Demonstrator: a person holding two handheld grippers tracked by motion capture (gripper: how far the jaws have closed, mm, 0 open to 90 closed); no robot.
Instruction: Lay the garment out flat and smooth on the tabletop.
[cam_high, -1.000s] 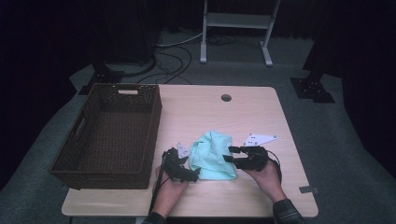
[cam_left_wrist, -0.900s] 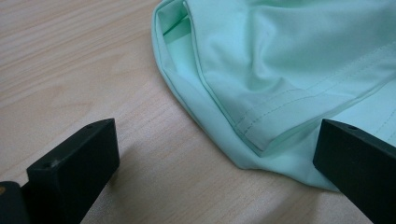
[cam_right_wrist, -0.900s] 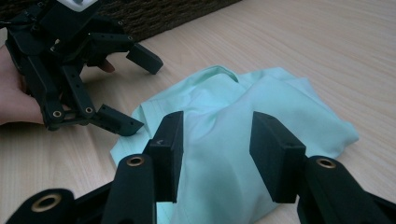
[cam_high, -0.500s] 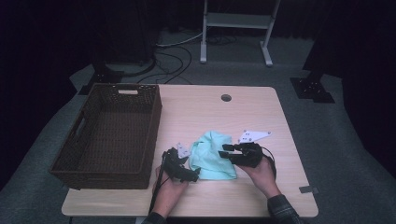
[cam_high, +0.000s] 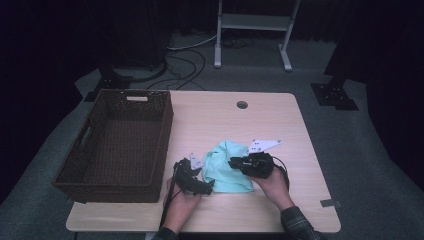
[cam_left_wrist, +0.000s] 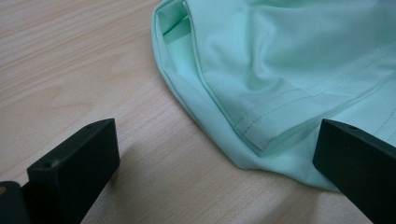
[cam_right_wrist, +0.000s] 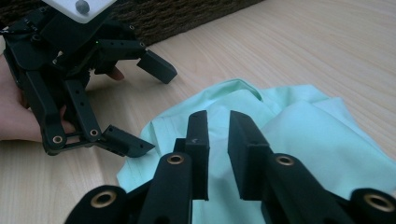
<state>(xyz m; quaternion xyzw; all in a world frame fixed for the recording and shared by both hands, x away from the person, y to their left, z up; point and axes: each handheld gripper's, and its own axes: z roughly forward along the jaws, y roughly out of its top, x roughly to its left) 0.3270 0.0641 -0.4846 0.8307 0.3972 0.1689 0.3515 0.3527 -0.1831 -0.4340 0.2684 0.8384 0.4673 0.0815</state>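
Between your two grippers on the wooden table (cam_high: 215, 115), the mint-green cloth (cam_high: 227, 170) lies loosely crumpled, just right of the wicker basket (cam_high: 117, 142). Your right gripper (cam_right_wrist: 218, 135) has just been closing; its jaws stand nearly together with a narrow gap left, above a raised fold of the cloth. Whether any fabric is caught between the pads cannot be told from the right gripper view, where the fold sits just behind the tips. Your left gripper (cam_high: 207, 186) rests wide open at the cloth's near left edge. In the left gripper view the hemmed corner lies between the jaws, nearer the right-hand one, and neither pad presses on it.

The risk lies in the pinch. If your right gripper closes on air just above the fold, it will lift away with nothing. If it catches only the top layer, the cloth may slip free or unfold unevenly as you raise it. On the other side, the hem in front of your left gripper lies flat on the table, so jaws closing from this height could skate over it or shove it away instead of taking it. Lifting with one hand gripped and the other loose would probably drag the cloth sideways toward the basket wall just left of your left gripper.
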